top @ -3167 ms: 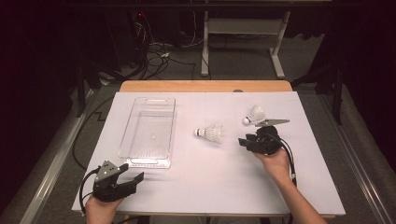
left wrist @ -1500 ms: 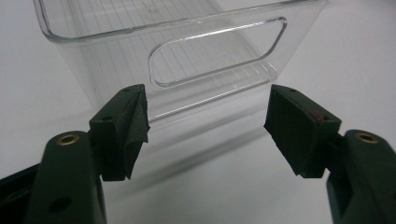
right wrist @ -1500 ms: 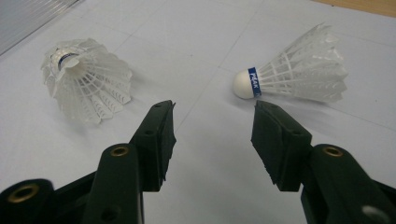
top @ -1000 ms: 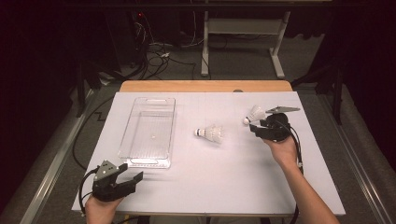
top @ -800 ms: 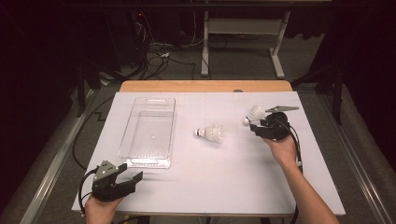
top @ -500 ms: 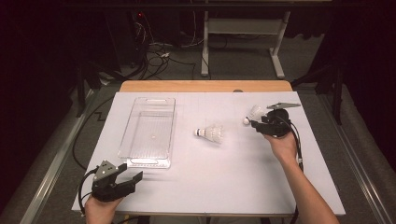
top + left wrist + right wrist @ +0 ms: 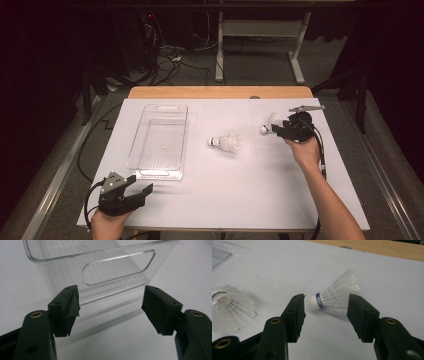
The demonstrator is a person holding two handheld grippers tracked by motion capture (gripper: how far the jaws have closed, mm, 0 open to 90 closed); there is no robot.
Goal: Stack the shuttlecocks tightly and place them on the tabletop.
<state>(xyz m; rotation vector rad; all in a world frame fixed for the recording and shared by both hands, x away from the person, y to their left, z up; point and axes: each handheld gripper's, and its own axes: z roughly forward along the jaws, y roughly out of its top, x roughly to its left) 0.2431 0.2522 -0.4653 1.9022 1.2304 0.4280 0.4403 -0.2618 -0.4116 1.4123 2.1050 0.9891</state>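
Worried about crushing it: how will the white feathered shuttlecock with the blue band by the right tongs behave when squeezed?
The white feathered shuttlecock with the blue band looks very light and may skid if nudged. Its thin feather skirt probably bends or breaks under pressure. Lying on its side, it would likely roll in a curve.

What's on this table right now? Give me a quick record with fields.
Surface: white table
Bin: clear, empty bin, left side
Shuttlecocks: two; middle shuttlecock lies on its side; right shuttlecock lies between open jaws, not gripped
Right gripper: open, around right shuttlecock
Left gripper: open, holds nothing, faces the bin's handle end
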